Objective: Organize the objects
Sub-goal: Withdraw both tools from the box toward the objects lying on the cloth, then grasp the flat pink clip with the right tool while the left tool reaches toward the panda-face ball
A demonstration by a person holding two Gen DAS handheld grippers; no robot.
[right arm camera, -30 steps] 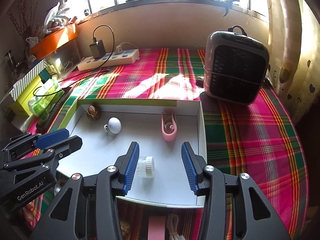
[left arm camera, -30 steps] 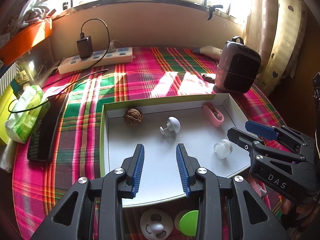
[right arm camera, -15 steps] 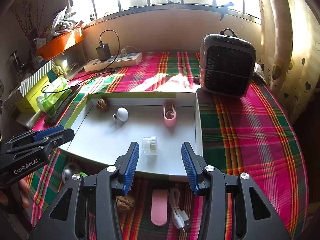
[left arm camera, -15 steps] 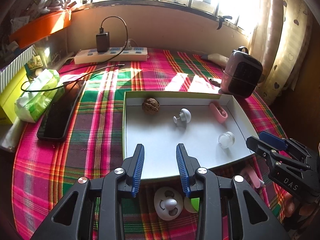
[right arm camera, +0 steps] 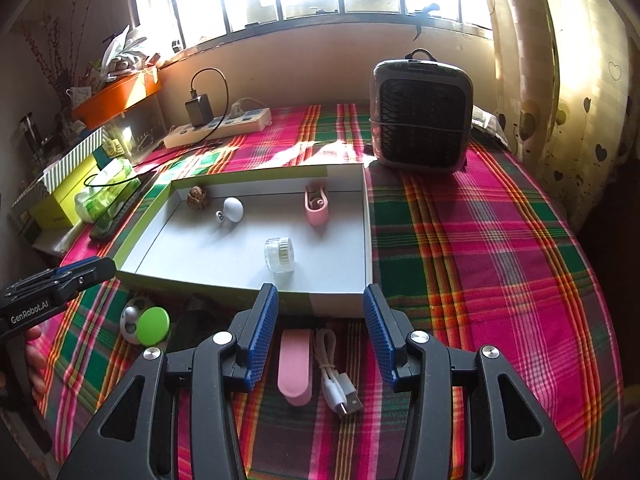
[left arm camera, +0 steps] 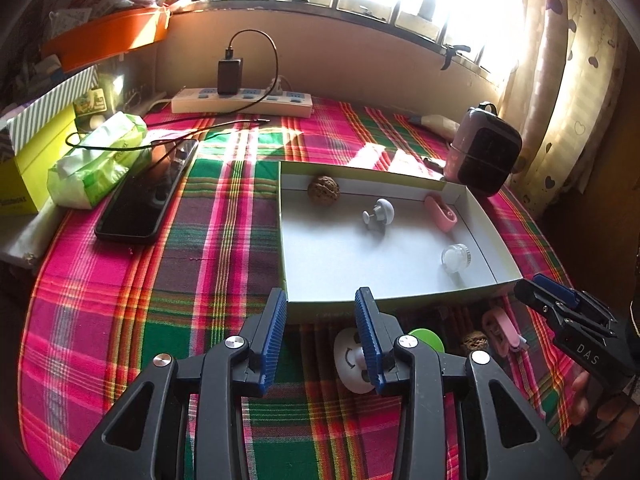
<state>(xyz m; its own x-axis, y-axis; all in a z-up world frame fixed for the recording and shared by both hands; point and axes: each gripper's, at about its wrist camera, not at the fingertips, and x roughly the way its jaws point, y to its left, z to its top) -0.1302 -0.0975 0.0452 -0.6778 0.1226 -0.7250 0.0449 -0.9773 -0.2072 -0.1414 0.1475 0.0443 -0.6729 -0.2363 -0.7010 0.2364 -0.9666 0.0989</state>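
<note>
Both grippers have pulled back from the white box [right arm camera: 368, 240], so its near wall now sits just past their tips. More small things now show on the plaid cloth [right arm camera: 480, 260] in front of the box. The left gripper [left arm camera: 320, 320] has just been opening its jaws, and nothing is between them. The right gripper [right arm camera: 318, 320] is open too, holding nothing.

Inside the box are a walnut [left arm camera: 323, 188], a white knob [left arm camera: 379, 213], a pink clip [right arm camera: 317, 204] and a small clear jar [right arm camera: 280, 253]. Outside, by the near wall, lie a pink strip [right arm camera: 295, 366], a white cable [right arm camera: 335, 372], a green disc [right arm camera: 152, 325] and a white round toy [left arm camera: 349, 360].
</note>
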